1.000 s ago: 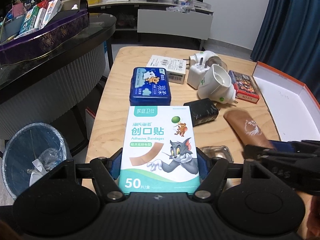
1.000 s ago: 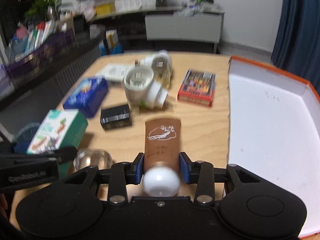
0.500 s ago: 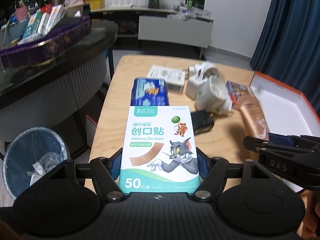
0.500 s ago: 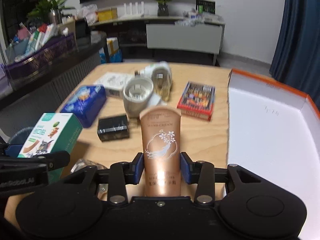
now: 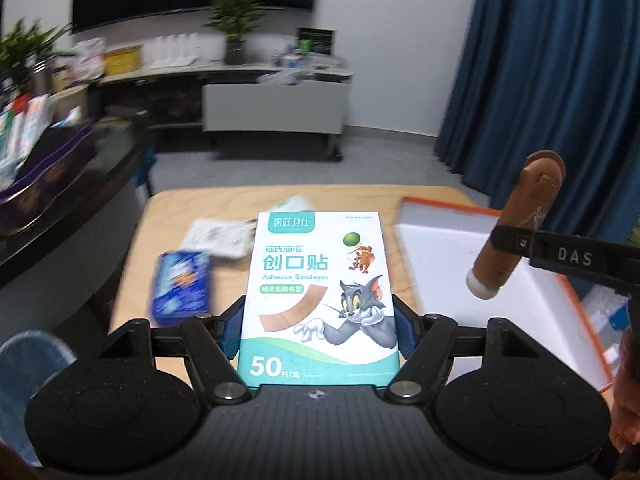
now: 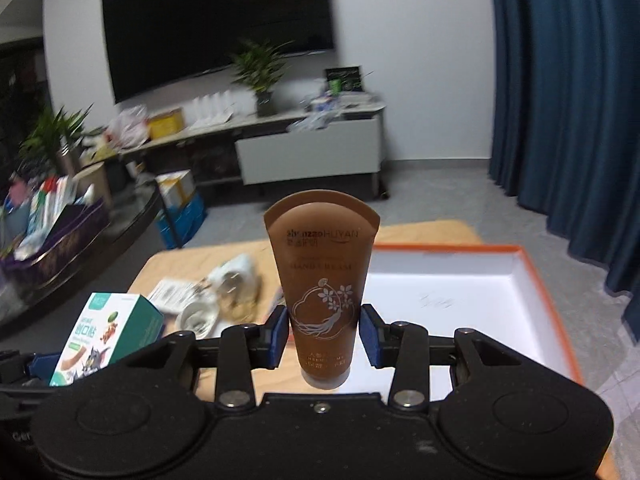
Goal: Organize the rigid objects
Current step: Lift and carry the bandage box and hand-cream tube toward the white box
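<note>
My left gripper (image 5: 318, 330) is shut on a white-and-teal box of adhesive bandages (image 5: 320, 292), held above the wooden table (image 5: 168, 216). The same box (image 6: 108, 336) shows at the lower left of the right wrist view. My right gripper (image 6: 325, 338) is shut on a brown hand cream tube (image 6: 322, 280), crimped end up and white cap down. In the left wrist view that tube (image 5: 516, 224) hangs above a white tray with an orange rim (image 5: 448, 256). The tray (image 6: 472, 280) lies directly beyond the tube in the right wrist view.
On the table lie a blue tin (image 5: 182, 282), a white leaflet box (image 5: 218, 234), white plug adapters (image 6: 236, 276) and a white round device (image 6: 198, 318). A dark counter with a purple tray (image 5: 48, 172) stands left, a blue bin (image 5: 24, 364) beneath. A blue curtain (image 6: 568, 100) hangs right.
Both grippers have risen with their loads and now look across the room instead of down at the table. The tube has swung from lying forward to upright. The right gripper moved toward the tray.
</note>
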`<action>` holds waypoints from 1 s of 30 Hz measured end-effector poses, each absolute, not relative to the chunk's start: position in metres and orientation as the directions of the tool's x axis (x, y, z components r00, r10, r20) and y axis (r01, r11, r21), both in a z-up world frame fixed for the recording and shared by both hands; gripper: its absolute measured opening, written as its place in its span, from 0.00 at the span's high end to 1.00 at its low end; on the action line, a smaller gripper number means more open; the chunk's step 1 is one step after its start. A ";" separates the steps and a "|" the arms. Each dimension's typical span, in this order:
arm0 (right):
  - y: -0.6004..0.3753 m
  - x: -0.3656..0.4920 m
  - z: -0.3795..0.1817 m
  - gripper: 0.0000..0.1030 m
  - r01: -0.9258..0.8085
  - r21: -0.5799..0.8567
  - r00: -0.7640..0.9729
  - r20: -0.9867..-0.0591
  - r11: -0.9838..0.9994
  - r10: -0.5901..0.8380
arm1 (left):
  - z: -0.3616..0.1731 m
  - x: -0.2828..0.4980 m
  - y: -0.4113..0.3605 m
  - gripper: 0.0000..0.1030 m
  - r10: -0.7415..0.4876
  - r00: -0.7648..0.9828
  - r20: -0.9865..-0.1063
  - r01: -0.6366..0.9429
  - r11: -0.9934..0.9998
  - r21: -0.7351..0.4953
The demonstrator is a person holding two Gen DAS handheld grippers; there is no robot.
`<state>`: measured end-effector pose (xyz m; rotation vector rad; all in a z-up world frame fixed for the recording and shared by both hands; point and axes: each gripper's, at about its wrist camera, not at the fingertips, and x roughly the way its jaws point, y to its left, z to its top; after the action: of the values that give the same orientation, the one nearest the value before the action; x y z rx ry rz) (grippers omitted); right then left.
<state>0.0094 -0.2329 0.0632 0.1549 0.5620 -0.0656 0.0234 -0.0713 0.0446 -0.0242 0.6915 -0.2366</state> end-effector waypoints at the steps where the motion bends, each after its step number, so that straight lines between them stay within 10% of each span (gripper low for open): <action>1: -0.241 0.008 0.067 0.54 0.117 0.128 0.848 -0.530 0.985 -0.032 | 0.048 0.026 -0.080 0.30 -0.238 0.742 -0.627 0.224 0.969 -0.102; 30: -0.364 -0.007 0.069 0.54 0.267 0.165 0.824 -0.550 0.949 -0.137 | 0.063 0.078 -0.196 0.30 -0.334 0.710 -0.621 0.333 0.935 -0.122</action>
<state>-0.0070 -0.3643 0.0692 0.2403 0.5635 -0.2169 0.0780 -0.1961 0.0635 -0.0011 0.6888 -0.3700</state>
